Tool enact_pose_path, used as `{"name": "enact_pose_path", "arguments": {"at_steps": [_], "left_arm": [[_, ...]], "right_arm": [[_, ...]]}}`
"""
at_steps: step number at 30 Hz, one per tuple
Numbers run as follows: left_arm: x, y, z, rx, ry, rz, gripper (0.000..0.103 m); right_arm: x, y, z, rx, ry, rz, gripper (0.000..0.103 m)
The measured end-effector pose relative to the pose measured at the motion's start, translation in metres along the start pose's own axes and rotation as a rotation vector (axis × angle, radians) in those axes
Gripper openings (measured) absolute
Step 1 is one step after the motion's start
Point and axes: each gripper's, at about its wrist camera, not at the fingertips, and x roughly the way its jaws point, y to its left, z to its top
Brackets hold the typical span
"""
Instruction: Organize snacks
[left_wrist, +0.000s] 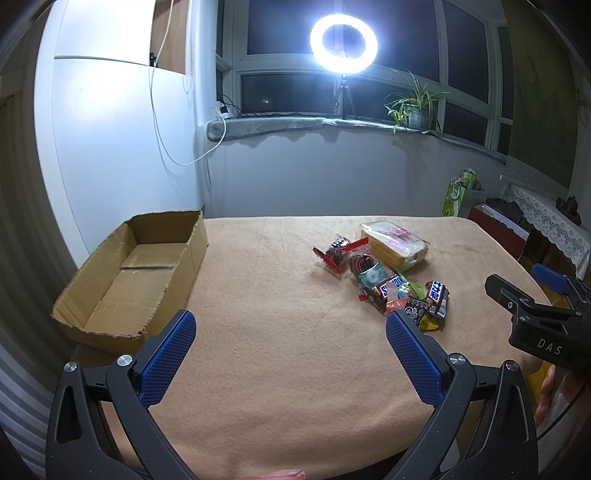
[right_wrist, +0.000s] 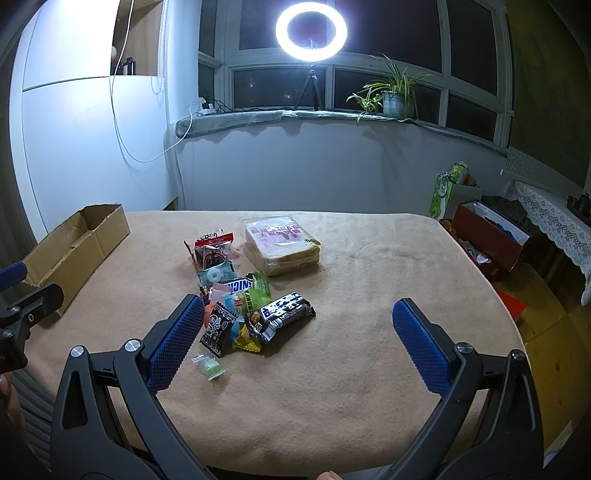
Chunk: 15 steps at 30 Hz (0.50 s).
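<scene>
A pile of wrapped snacks lies on the tan tablecloth, right of centre; it also shows in the right wrist view. A bagged loaf of sliced bread lies behind the pile, also in the left wrist view. A Snickers bar lies at the pile's near edge. A small green candy lies apart, nearest me. An open empty cardboard box sits at the table's left edge. My left gripper is open and empty. My right gripper is open and empty, just short of the pile.
A ring light on a tripod and a potted plant stand on the windowsill behind the table. A red box and a green carton sit on the floor to the right. A white wall is at left.
</scene>
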Motion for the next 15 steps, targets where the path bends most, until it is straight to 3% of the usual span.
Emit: {"name": "enact_pose_path", "arguments": {"at_steps": [3, 5, 15], "left_arm": [[0.001, 0.000, -0.001, 0.001, 0.005, 0.000, 0.102], [0.003, 0.000, -0.002, 0.001, 0.016, -0.002, 0.102], [0.049, -0.001, -0.033, -0.006, 0.164, -0.016, 0.102]], "right_arm": [[-0.001, 0.000, -0.002, 0.005, -0.051, -0.001, 0.103], [0.001, 0.002, -0.003, -0.005, -0.039, -0.004, 0.103], [0.038, 0.002, -0.045, -0.040, 0.178, 0.023, 0.103]]}}
